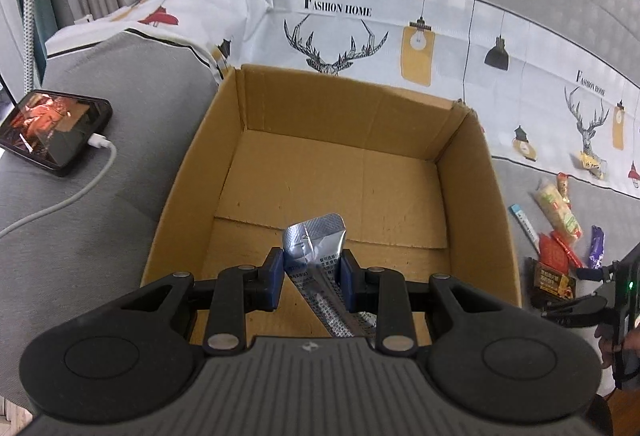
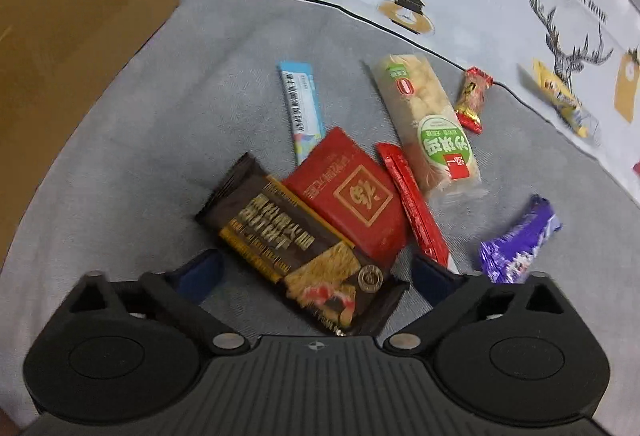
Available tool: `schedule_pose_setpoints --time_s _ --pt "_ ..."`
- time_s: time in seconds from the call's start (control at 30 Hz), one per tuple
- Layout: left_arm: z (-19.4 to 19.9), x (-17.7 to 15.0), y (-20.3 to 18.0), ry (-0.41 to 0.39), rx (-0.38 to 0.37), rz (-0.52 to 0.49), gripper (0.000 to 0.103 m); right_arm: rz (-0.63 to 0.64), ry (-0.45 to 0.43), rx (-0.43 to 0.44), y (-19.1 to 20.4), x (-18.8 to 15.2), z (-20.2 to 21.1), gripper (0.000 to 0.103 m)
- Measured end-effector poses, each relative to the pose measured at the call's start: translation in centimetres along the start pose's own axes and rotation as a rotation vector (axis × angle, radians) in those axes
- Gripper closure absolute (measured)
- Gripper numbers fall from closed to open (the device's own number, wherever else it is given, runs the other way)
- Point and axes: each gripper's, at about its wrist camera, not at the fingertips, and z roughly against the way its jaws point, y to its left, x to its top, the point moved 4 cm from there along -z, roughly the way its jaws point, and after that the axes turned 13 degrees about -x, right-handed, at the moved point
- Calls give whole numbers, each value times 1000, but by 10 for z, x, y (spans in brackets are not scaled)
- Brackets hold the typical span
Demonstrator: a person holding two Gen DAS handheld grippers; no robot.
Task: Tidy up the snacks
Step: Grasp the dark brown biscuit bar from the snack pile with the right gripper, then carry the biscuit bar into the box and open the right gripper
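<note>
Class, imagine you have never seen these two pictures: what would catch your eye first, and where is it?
A silver snack packet sits pinched in the left gripper above an open cardboard box. On the grey sofa, the right gripper spreads open around a dark brown biscuit pack among bright snacks.

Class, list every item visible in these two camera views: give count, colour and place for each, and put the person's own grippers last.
cardboard box: 1, brown, on grey sofa
silver sachet: 1, over the box
phone: 1, black, left of box, white cable plugged in
dark brown packet: 1, nearest right gripper
red packet: 1, partly under the brown one
blue stick: 1
red stick: 1
puffed-rice bar: 1, clear and green
red candy: 1
purple wrapper: 1
yellow wrapper: 1, on printed cloth
left gripper: holds sachet
right gripper: open
</note>
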Motion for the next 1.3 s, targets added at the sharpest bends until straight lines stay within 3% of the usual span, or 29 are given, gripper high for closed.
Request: schedule_pose_setpoints --time_s 0.07,0.1,0.13,0.17,0.33,0.47,0.63,1.0,1.3 --pt "-2 -1 1 3 -1 -2 71 -51 6 63 -2 1 3 26" --pt "-3 -1 1 5 -2 -2 71 -72 2 87 -1 0 8 50" --pt "-3 -2 1 7 -2 -1 71 -71 -2 83 2 -1 12 60" --pt "-3 -2 2 9 -3 0 71 -61 -5 72 6 -3 16 62" --pt "7 -3 2 -12 -6 0 71 -198 -60 50 7 -10 51 63" --pt "23 -3 5 -40 -9 6 71 -350 -185 52 2 -8 111 63" --pt "47 -7 5 -85 -22 3 71 -453 -336 102 6 -4 190 63" --pt "91 -24 12 -133 -32 7 71 -365 -480 228 55 8 279 63" --pt "103 -29 21 -148 -37 14 71 -307 -489 275 85 15 293 63"
